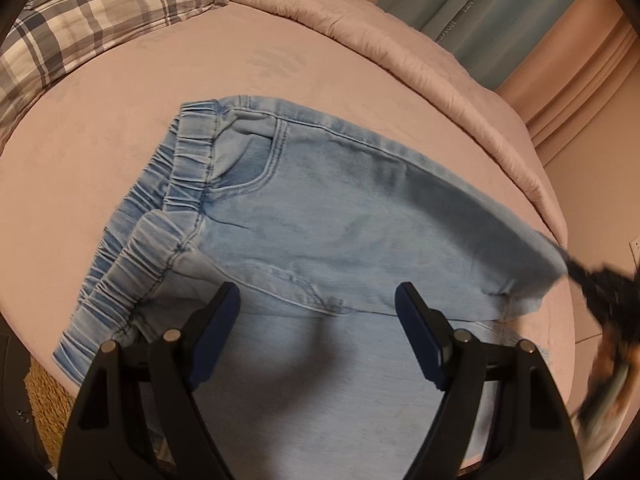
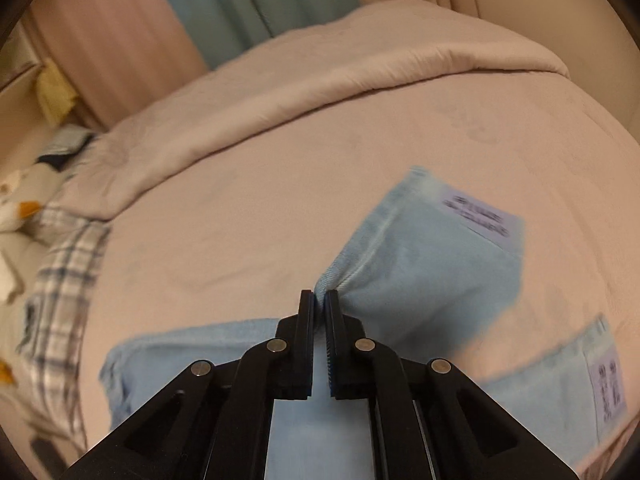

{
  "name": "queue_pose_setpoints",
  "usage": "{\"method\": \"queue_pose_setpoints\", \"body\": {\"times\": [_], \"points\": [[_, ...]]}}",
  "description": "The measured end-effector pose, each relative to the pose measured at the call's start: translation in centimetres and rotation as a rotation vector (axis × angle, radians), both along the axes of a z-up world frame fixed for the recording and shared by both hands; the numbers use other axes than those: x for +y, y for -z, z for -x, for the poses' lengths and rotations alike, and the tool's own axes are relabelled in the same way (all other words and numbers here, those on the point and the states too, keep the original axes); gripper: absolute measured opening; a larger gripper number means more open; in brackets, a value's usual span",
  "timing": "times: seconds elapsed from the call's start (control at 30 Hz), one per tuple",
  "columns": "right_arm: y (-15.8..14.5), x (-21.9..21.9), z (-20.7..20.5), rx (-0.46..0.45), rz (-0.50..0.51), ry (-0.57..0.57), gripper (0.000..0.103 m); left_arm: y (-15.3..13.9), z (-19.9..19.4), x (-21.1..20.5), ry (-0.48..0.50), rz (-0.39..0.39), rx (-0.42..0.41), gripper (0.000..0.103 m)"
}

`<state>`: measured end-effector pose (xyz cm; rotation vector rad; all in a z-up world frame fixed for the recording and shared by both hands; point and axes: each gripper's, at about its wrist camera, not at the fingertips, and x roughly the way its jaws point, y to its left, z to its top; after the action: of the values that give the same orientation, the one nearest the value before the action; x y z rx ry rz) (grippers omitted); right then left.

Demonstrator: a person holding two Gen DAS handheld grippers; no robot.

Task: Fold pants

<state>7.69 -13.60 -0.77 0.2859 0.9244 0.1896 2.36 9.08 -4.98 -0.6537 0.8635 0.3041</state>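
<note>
Your left gripper (image 1: 316, 304) hangs above the pants (image 1: 320, 216) with its jaws spread wide and nothing between them. The pale denim lies on the pink bed cover (image 1: 140, 112), elastic waistband (image 1: 188, 160) to the left and toward the plaid pillow (image 1: 80, 12), one leg stretching right. With that gripper released, nothing pins the waistband end — so any pull from the other side can drag the whole garment across the cover, and the layers already laid flat would go out of line.

Further right, your right gripper (image 2: 319, 300) is clenched on a thin edge of the denim, seemingly near a leg hem, and the fabric beyond it is lifted off the bed. 2 pale paper tags (image 2: 484, 216) show on the cloth. The bite looks shallow, right at the pad tips; if you swing the leg over quickly, the seam could slip out and the leg would fall in a heap short of the waistband. The blur in this view suggests the cloth is in motion, so slow down. I cannot tell whether you hold 1 layer or 2 — with only 1 caught, the lower layer will trail and crease the fold.
</note>
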Motion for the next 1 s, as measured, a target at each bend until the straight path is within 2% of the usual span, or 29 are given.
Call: {"method": "queue_pose_setpoints", "body": {"times": [0.07, 0.17, 0.27, 0.47, 0.57, 0.63, 0.67, 0.7, 0.73, 0.77, 0.83, 1.0], "points": [[0.7, -1.1, 3.2, -0.015, -0.034, -0.002, 0.005, -0.1, 0.0, -0.4, 0.001, -0.007, -0.001, 0.080], [3.3, -2.4, 3.2, 0.003, -0.077, 0.025, 0.005, -0.2, -0.2, -0.5, 0.004, -0.002, 0.000, 0.080], [5.9, -3.4, 3.4, 0.040, -0.115, 0.075, 0.005, -0.4, -0.8, 0.0, -0.012, 0.035, -0.007, 0.080], [7.5, -3.0, 3.7, 0.088, -0.116, 0.113, 0.005, -0.9, -4.5, 1.7, -0.033, 0.105, -0.025, 0.079], [7.8, -2.8, 3.6, 0.093, -0.119, 0.118, 0.005, -0.4, -7.4, 2.5, -0.079, 0.089, -0.010, 0.078], [7.6, -2.7, 3.5, 0.089, -0.117, 0.115, 0.005, 0.4, -9.1, 2.6, -0.080, 0.109, -0.002, 0.072], [7.7, -2.7, 3.6, 0.086, -0.114, 0.112, 0.005, 1.1, -9.8, 2.6, -0.073, 0.128, 0.013, 0.061], [8.0, -3.0, 4.0, 0.084, -0.114, 0.110, 0.005, 1.7, -10.3, 2.6, -0.064, 0.150, 0.029, 0.045], [8.2, -3.1, 4.1, 0.084, -0.117, 0.111, 0.005, 2.1, -10.5, 2.6, -0.056, 0.168, 0.037, 0.037], [8.2, -3.1, 4.0, 0.084, -0.120, 0.111, 0.005, 2.5, -10.6, 2.6, -0.043, 0.193, 0.040, 0.022], [8.7, -3.2, 4.3, 0.083, -0.121, 0.109, 0.005, 2.4, -9.8, 2.5, -0.054, 0.206, 0.010, 0.019], [8.6, -3.4, 4.5, 0.081, -0.117, 0.120, 0.005, -0.3, -6.3, 1.3, -0.022, 0.162, -0.081, 0.015]]}}
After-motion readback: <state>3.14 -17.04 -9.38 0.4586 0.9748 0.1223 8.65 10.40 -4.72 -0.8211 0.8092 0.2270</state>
